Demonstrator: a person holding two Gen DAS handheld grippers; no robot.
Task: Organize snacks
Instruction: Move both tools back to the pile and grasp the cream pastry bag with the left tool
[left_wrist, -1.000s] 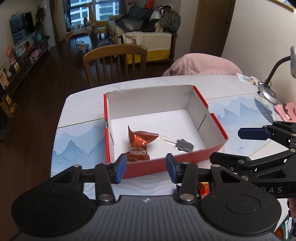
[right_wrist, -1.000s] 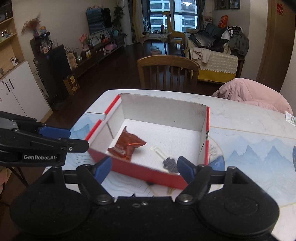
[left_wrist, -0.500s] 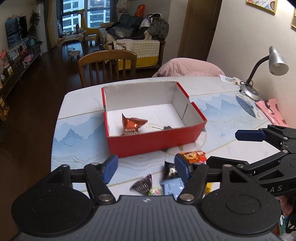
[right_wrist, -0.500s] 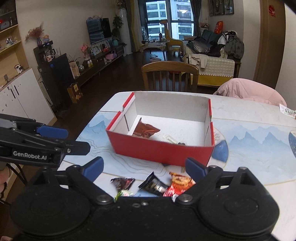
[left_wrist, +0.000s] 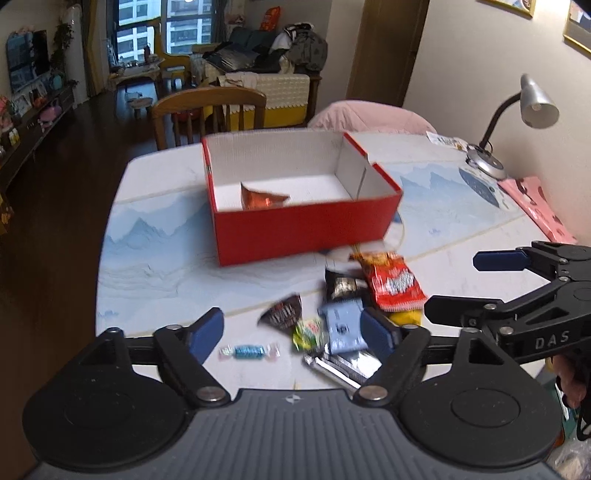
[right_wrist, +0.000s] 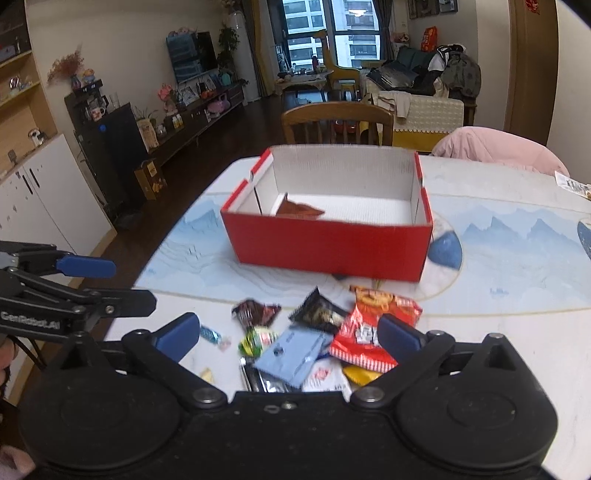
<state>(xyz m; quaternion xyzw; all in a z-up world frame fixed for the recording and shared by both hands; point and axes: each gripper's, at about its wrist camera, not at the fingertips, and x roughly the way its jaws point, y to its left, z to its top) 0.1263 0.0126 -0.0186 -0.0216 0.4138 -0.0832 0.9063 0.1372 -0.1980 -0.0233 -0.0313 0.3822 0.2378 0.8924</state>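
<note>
Across the left wrist view, a white table (left_wrist: 155, 206) with blue mountain mats holds a red box (left_wrist: 306, 225) at its centre, one reddish-brown packet (left_wrist: 260, 199) inside. Near the camera lies a loose snack pile (left_wrist: 354, 306). The left gripper (left_wrist: 293, 328) hangs above it, fingers apart and empty. A desk lamp (left_wrist: 532, 107) stands far right; a wooden chair (left_wrist: 208, 114) sits beyond the table.

From the right wrist view, the right gripper (right_wrist: 288, 334) is spread wide over the same snacks. A television (right_wrist: 190, 55) and cabinets line the left wall, with a sofa (right_wrist: 424, 96) beyond.
</note>
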